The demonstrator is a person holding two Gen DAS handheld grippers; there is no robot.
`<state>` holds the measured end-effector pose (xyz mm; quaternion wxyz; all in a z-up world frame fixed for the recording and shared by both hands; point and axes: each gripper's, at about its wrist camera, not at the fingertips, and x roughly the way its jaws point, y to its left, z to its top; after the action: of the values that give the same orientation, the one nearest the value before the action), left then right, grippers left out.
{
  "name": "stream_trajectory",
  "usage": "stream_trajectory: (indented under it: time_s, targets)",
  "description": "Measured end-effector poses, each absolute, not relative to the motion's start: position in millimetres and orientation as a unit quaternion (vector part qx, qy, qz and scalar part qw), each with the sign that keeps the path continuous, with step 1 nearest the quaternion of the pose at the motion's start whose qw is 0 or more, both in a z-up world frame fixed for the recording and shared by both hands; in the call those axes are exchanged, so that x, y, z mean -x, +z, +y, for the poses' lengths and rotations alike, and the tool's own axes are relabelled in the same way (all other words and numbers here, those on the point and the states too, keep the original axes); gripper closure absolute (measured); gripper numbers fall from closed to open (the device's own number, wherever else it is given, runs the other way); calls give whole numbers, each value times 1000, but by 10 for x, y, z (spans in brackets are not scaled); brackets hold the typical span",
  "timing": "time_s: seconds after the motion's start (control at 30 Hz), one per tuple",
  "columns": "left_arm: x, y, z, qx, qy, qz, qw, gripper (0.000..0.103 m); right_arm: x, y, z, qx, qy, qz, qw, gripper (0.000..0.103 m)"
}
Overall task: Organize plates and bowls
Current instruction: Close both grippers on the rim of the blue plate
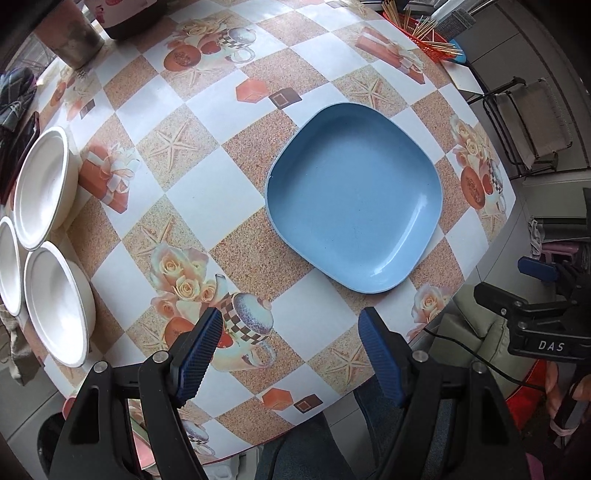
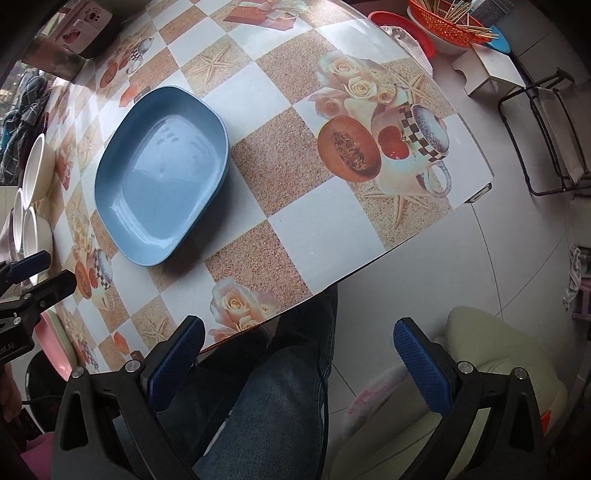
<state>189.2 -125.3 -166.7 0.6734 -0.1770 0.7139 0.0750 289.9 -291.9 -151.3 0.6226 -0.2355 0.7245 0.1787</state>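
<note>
A blue squarish plate (image 1: pixel 352 197) lies upright on the patterned tablecloth (image 1: pixel 207 199), empty. My left gripper (image 1: pixel 291 354) hangs open above the near part of the table, just short of the plate, nothing between its blue pads. Three white bowls (image 1: pixel 42 184) sit at the table's left edge, the nearest one (image 1: pixel 59 306) level with my left finger. In the right wrist view the same plate (image 2: pixel 162 177) is up left, and my right gripper (image 2: pixel 299 354) stands open past the table's near edge, over a person's jeans-clad leg (image 2: pixel 280 387). The bowls (image 2: pixel 35 173) show at the far left.
An orange basket of wooden sticks (image 1: pixel 421 33) stands at the far right corner of the table. A grey cup (image 1: pixel 75 37) and a dark pot stand at the far left. A pink plate (image 2: pixel 55 347) peeks below the near table edge. A folding stool (image 2: pixel 546 136) and a cushioned seat (image 2: pixel 491 369) stand on the floor.
</note>
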Motion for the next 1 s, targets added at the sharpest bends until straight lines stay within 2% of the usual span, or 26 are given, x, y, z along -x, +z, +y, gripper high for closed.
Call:
stream_trajectory:
  time_s: [0.3,0.5,0.87,0.93,0.97,1.0]
  targets:
    - [-2108,-1963,-1137,258,172,695,649,24,-3315,-1613,-2209,335,234,673,617,0]
    - [-2144,-2157,-1123,280,218,691,630,24,-3359,-1891,-1772,390,279,652,588,0]
    - [-2113,-2285,-1105,306,265,682,609,24,-3295,-2147,-1548,428,329,630,558,0]
    - [-2115,-2260,-970,316,263,679,608,24,-3294,-2170,-1517,422,337,632,555,6]
    - [-2128,-2258,-966,320,262,678,607,24,-3280,-2185,-1509,421,340,634,552,18]
    - [-2144,-2249,-963,321,264,678,607,24,-3247,-2189,-1499,427,341,629,553,24]
